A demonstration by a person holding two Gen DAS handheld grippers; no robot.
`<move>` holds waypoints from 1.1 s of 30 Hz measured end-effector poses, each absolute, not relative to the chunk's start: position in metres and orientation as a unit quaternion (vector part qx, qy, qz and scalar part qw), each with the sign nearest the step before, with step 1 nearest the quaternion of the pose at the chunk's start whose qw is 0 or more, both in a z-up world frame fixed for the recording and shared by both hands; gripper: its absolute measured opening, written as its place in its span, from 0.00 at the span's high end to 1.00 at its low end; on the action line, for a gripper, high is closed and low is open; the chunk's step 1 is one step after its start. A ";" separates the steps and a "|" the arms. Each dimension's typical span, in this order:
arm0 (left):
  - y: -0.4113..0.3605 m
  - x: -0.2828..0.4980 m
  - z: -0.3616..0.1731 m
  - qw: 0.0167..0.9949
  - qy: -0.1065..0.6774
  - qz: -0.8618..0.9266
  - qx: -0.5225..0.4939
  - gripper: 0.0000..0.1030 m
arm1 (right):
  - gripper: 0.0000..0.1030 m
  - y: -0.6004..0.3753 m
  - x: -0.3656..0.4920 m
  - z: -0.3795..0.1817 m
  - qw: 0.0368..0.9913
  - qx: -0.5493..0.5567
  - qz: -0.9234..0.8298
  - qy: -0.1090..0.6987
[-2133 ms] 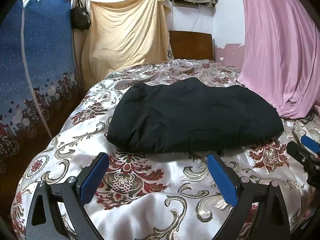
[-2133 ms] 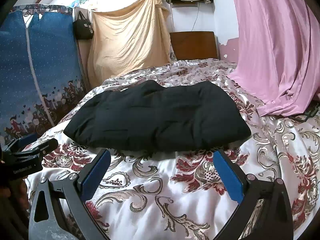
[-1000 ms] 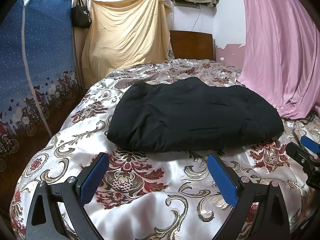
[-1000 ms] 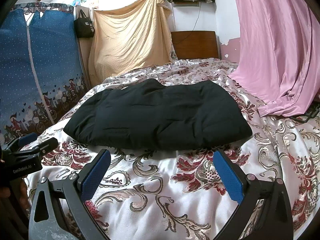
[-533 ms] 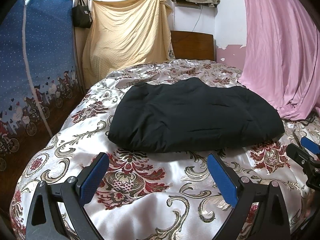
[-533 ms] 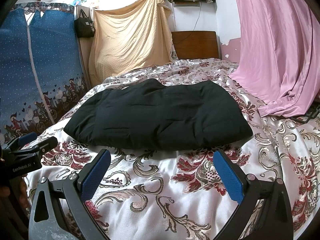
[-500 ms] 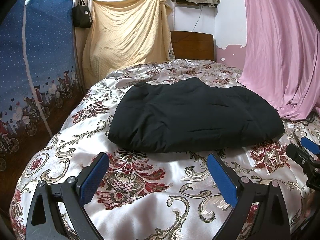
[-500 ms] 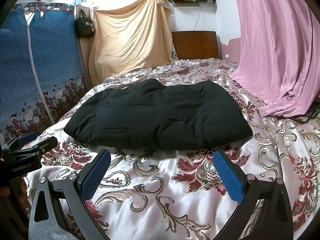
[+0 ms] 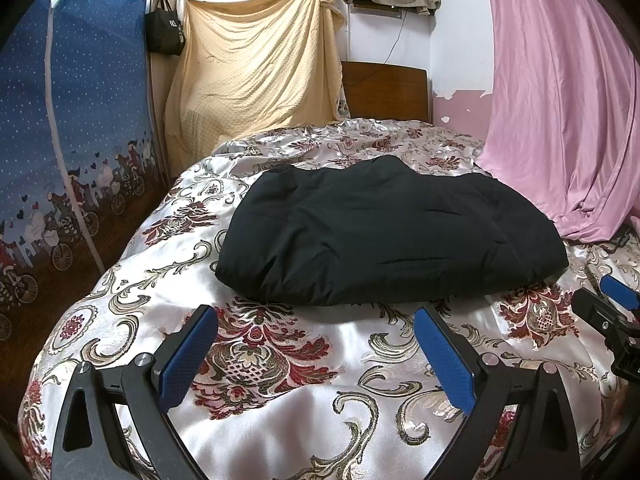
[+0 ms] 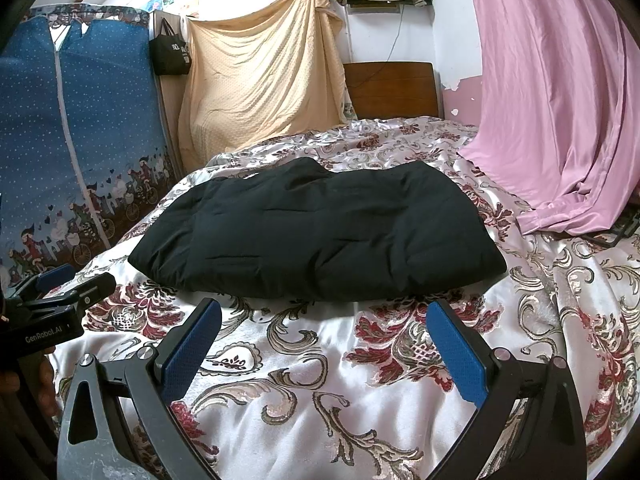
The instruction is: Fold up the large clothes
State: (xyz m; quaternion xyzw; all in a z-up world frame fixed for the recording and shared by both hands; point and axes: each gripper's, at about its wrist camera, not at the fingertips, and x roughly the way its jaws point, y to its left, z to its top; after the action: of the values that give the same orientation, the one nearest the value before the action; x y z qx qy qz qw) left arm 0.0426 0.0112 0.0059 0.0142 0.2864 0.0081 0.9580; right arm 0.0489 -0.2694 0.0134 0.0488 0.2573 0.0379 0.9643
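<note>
Your black padded garment (image 9: pixel 384 232) already lies as a compact folded bundle mid-bed on the floral bedspread (image 9: pixel 280 360), so folding looks done or nearly so, and both your left tongs (image 9: pixel 316 356) and right tongs (image 10: pixel 324 352) hover wide open just short of it, holding nothing.

Floral satin bedspread (image 9: pixel 280 408), wooden headboard (image 9: pixel 386 90), pink curtain (image 9: pixel 560 100), white wall (image 9: pixel 456 44).

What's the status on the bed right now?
Left hand-held gripper open, empty. Right hand-held gripper open, empty. Black coat folded on the bedspread, untouched. Nothing between grippers and coat.
</note>
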 end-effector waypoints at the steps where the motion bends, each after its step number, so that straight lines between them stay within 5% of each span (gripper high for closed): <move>1: 0.011 0.043 0.006 0.958 0.287 0.008 0.014 0.04 | 0.02 -0.269 0.049 0.013 0.964 0.049 0.038 0.257; 33: 0.007 0.038 0.007 0.960 0.279 0.001 -0.011 0.04 | 0.02 -0.269 0.049 0.013 0.964 0.049 0.038 0.257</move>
State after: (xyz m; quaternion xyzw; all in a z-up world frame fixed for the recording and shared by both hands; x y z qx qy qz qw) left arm 0.0377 0.0071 0.0069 -0.0113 0.2792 0.0011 0.9602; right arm 0.0486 -0.2685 0.0132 0.0485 0.2574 0.0375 0.9644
